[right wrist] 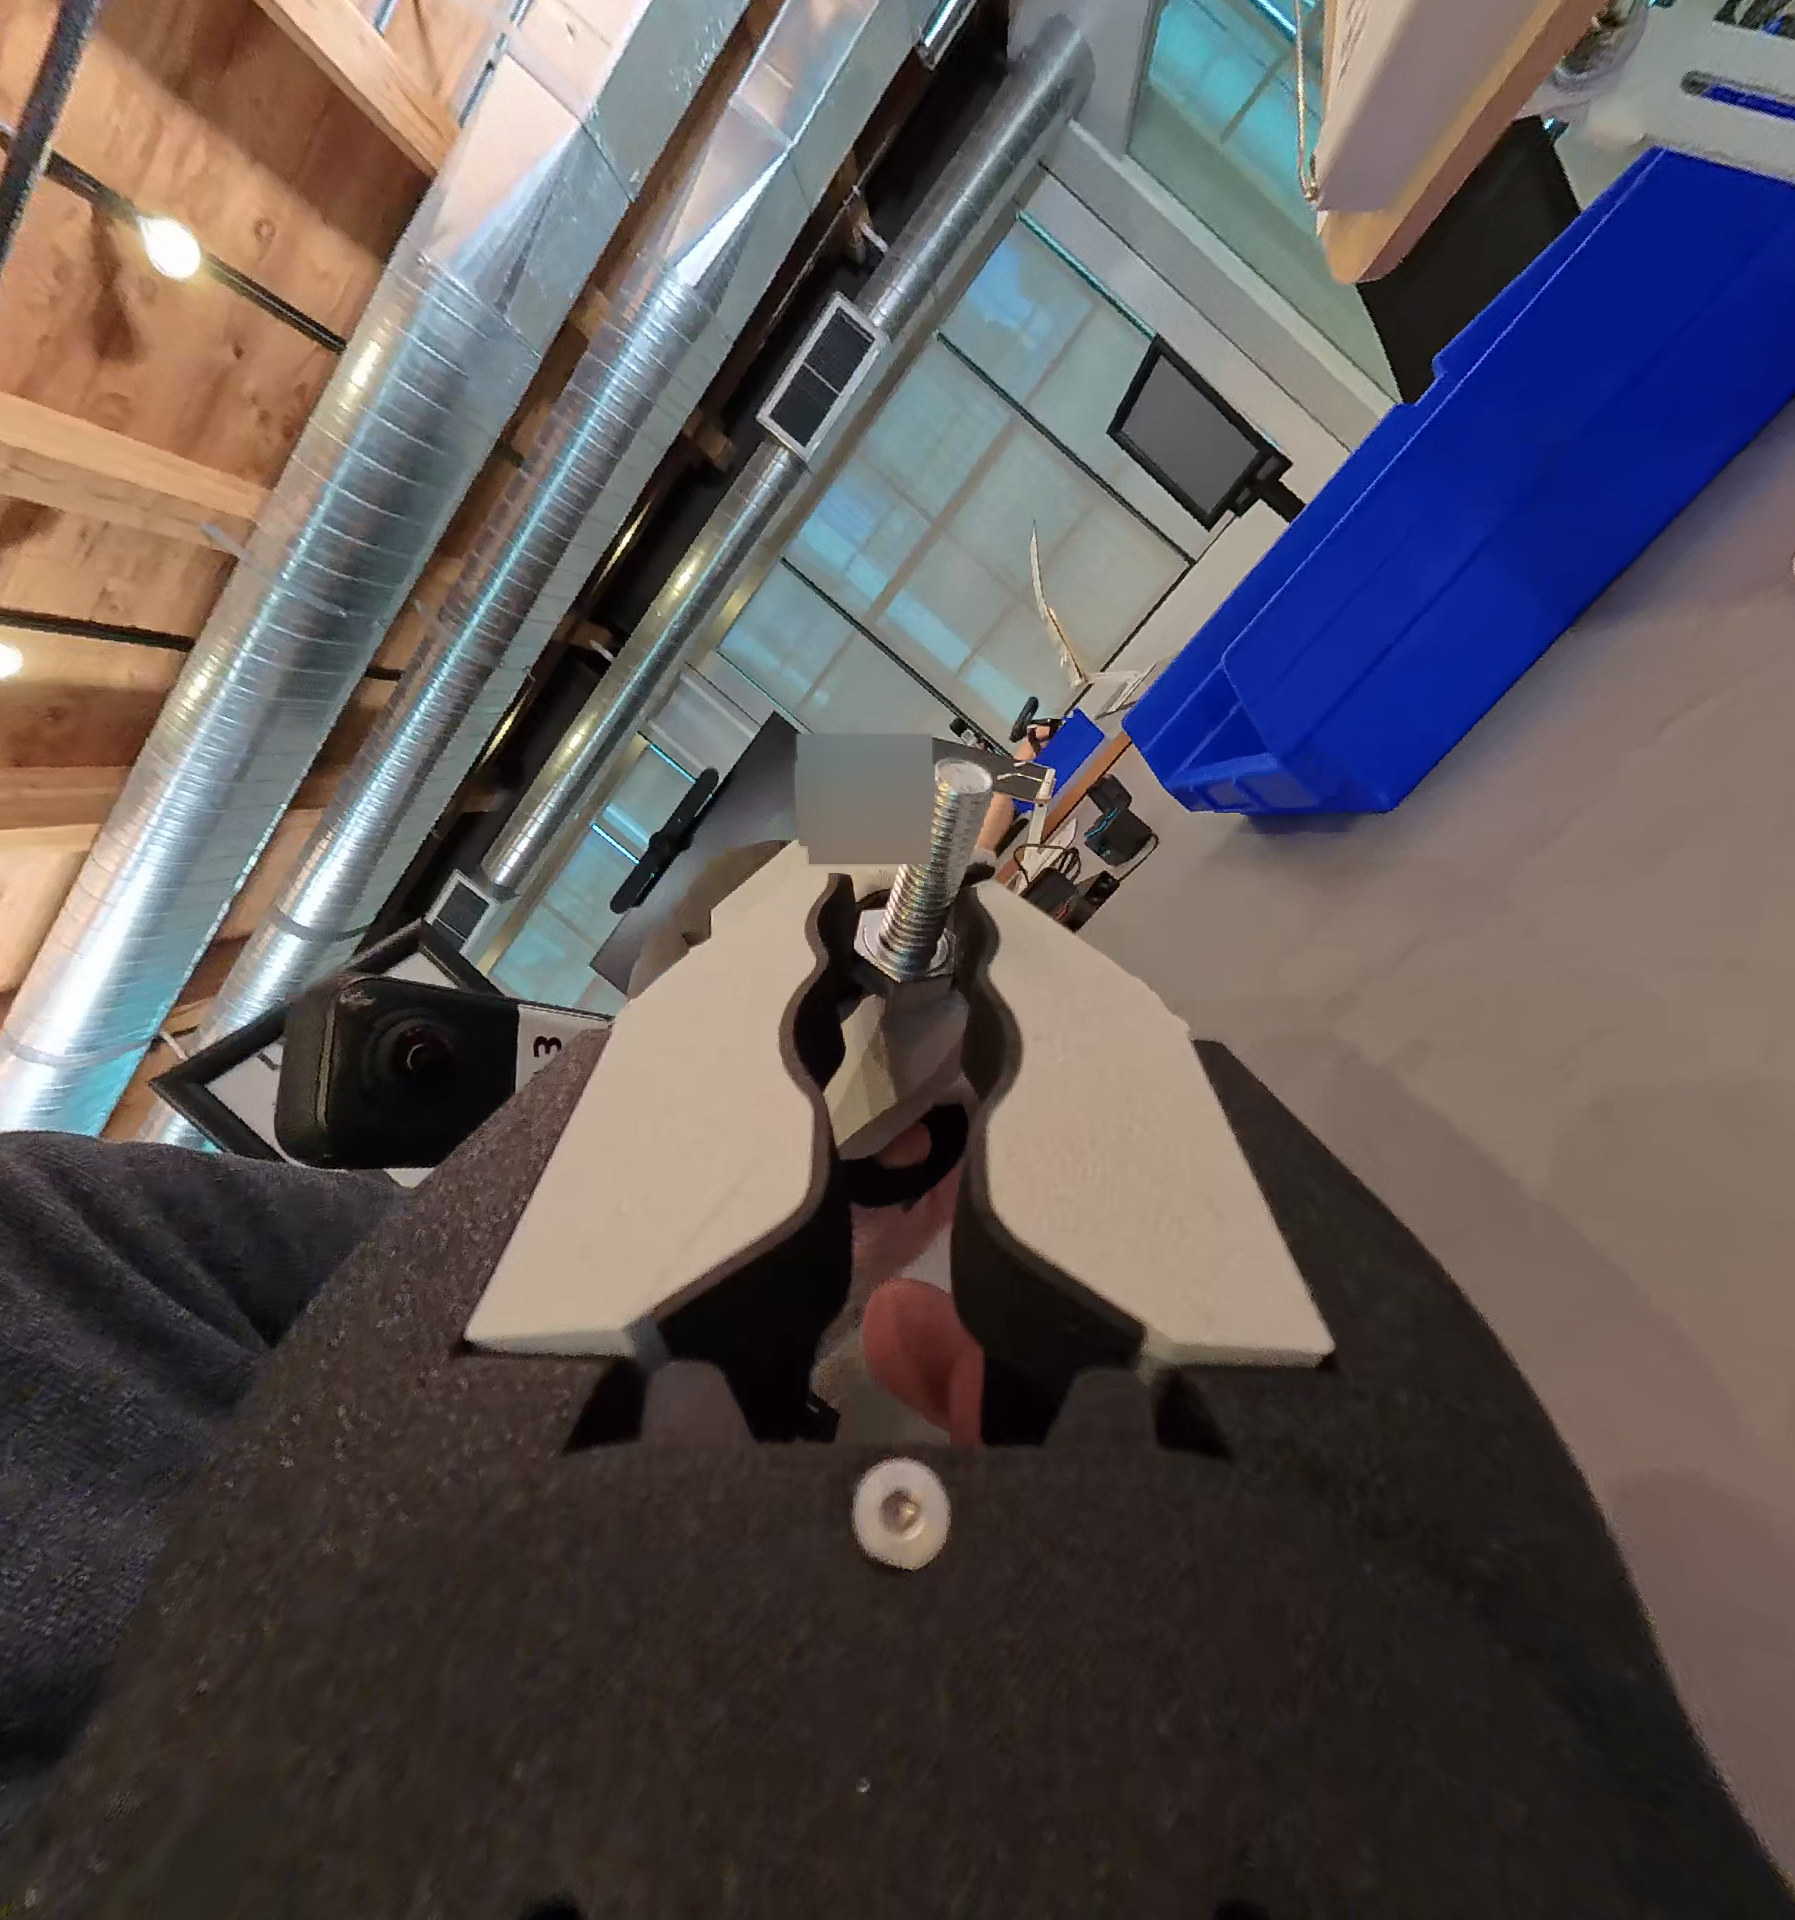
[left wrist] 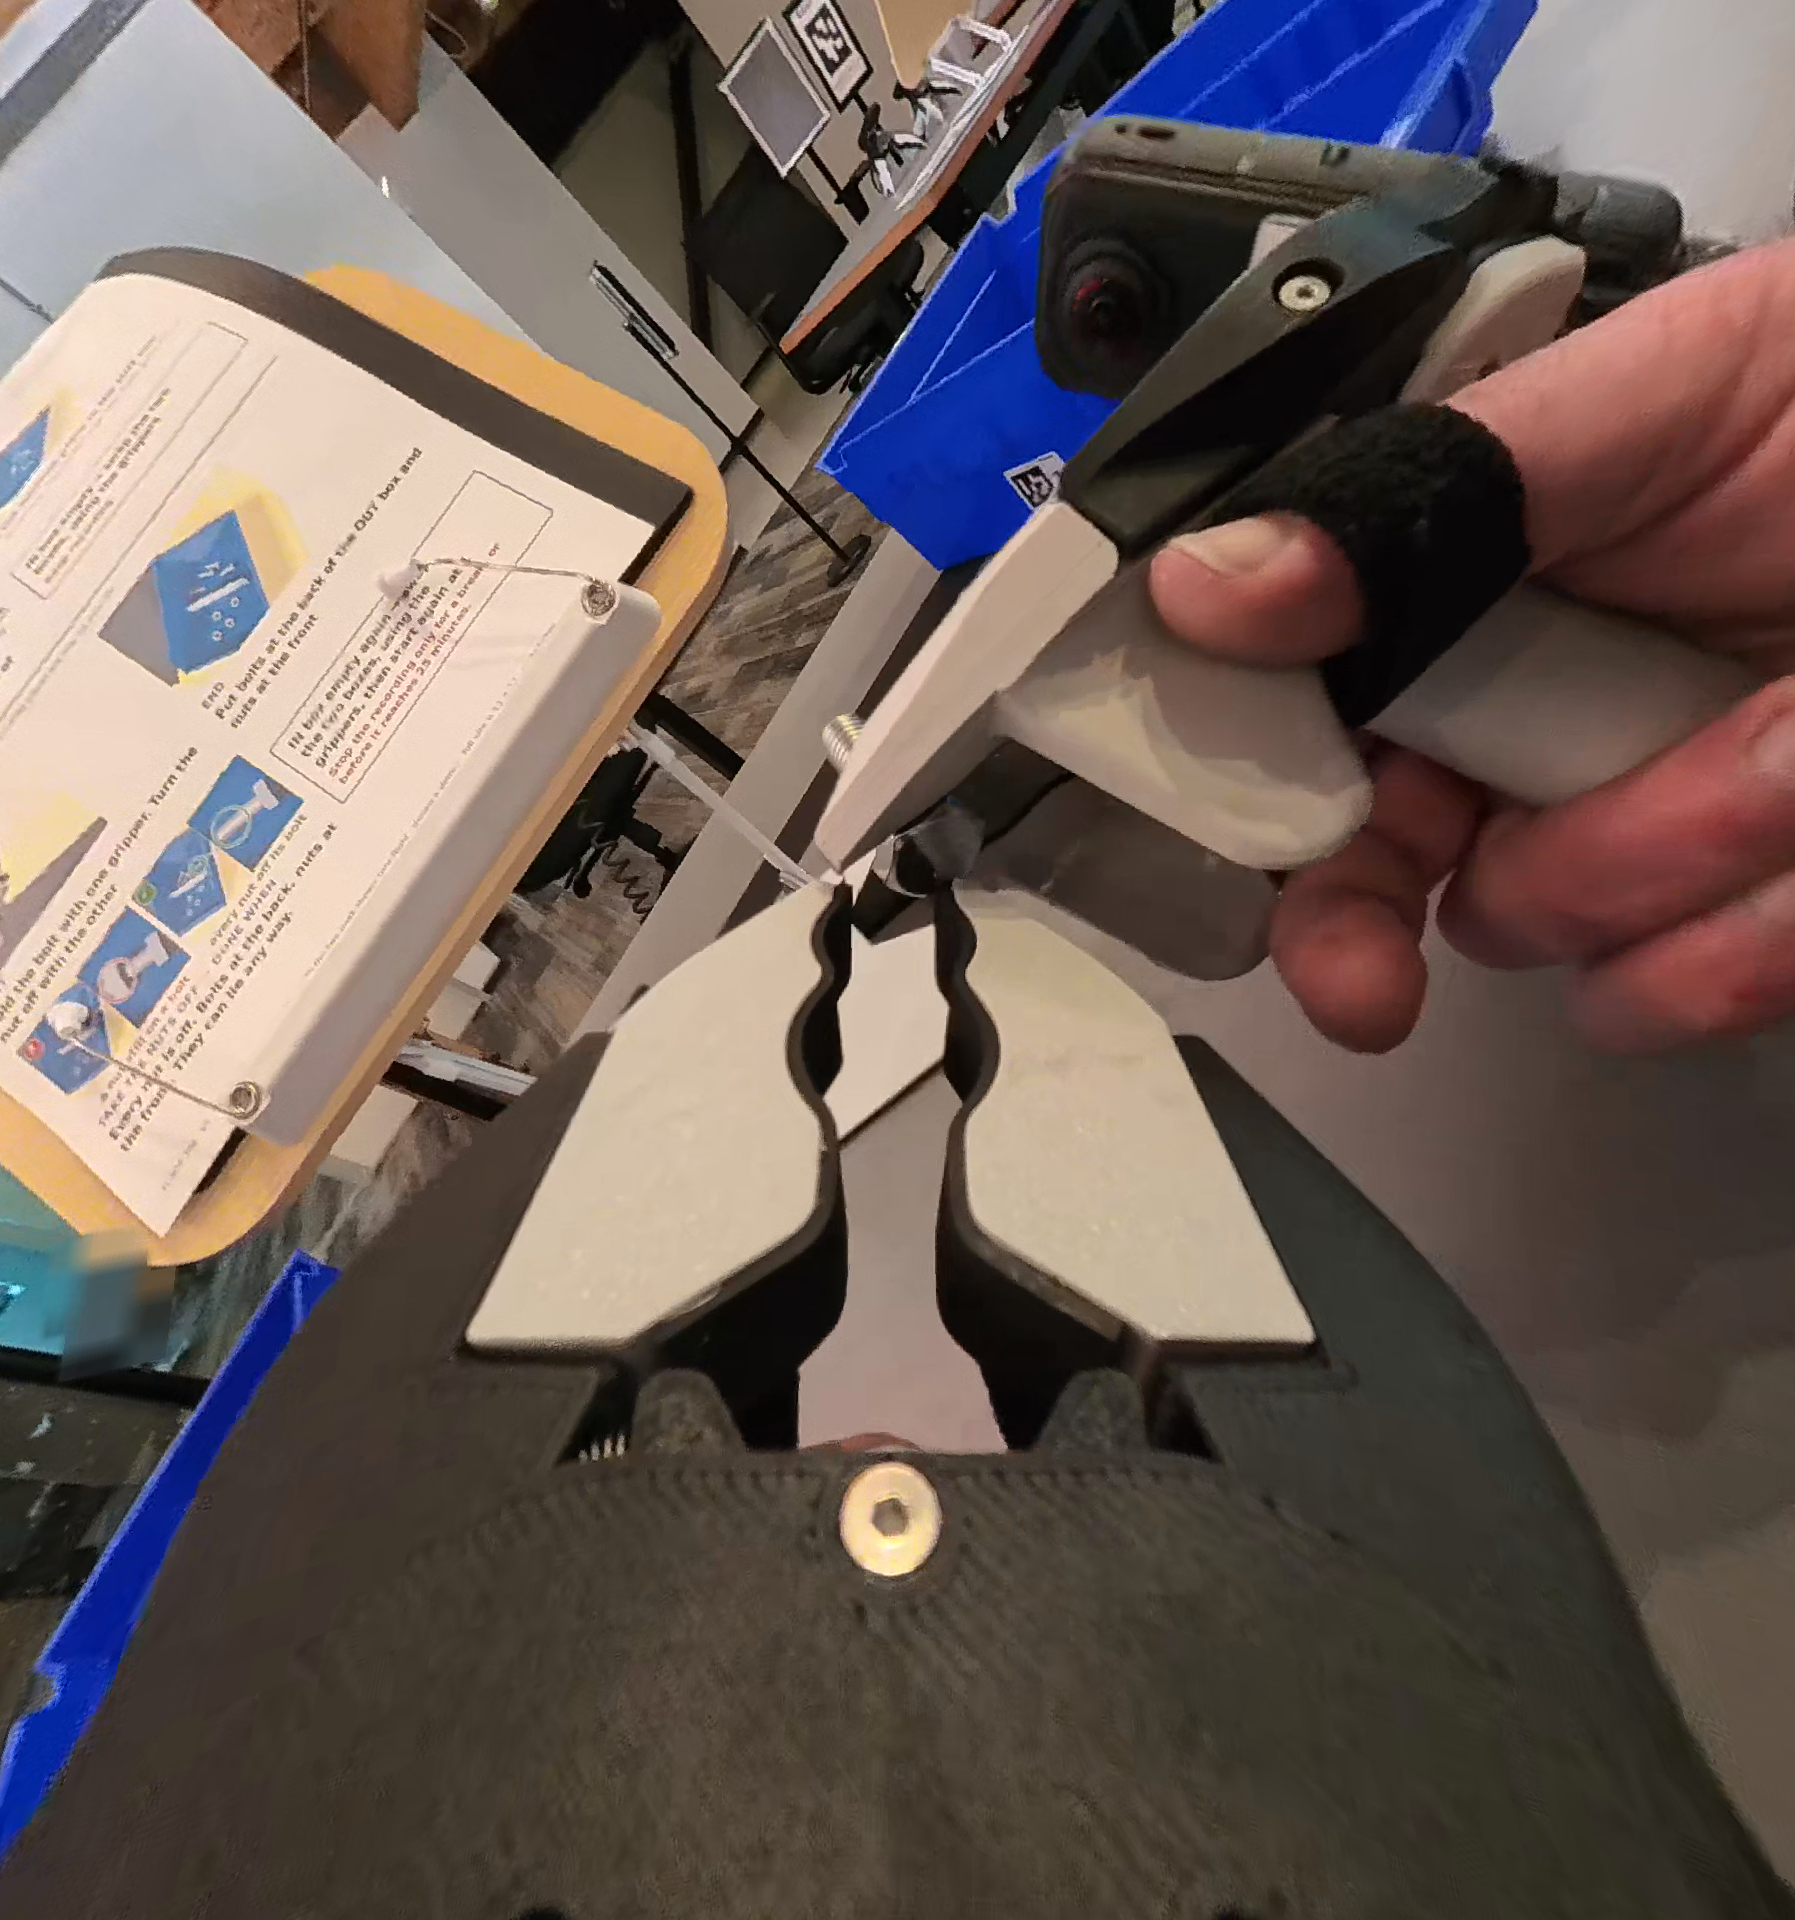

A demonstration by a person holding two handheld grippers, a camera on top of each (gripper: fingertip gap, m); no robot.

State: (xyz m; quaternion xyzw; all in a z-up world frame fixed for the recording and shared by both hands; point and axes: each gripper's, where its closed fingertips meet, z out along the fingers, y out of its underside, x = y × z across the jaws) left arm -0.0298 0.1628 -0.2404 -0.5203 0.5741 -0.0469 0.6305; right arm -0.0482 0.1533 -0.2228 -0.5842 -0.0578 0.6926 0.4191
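Right tool [right wrist: 898, 914] fills the near frame of its own view. Its jaws stand a narrow way apart, closed on a silver hex nut [right wrist: 903, 951] seated in the notch at the tips. The nut is threaded on a silver bolt [right wrist: 940, 831]; the shank runs out past the tips toward 12 o'clock, tilted slightly right, with its free end in open air. Below the nut a dark hex section carries on back between the pads. I can't tell whether that is the nut's own flank or the bolt head.

Left tool [left wrist: 893, 909] is also only narrowly apart. Its tips sit right up against the right tool's tips from 6 o'clock. A dark hex end shows just past its tips at 12–1 o'clock, and a black edge of the right tool sits in the gap. I can't tell whether the left pads press on anything or only stand beside it.

A hand [left wrist: 1599, 623] with a black strap over one finger grips the right tool's handle at 2–3 o'clock in the left view.

Surroundings — a blue bin [right wrist: 1495, 571] sits on the grey counter [right wrist: 1495, 1039] at 2 o'clock from the right tool, well apart. An instruction sheet on a wooden stand [left wrist: 249, 623] is at 10 o'clock from the left tool.
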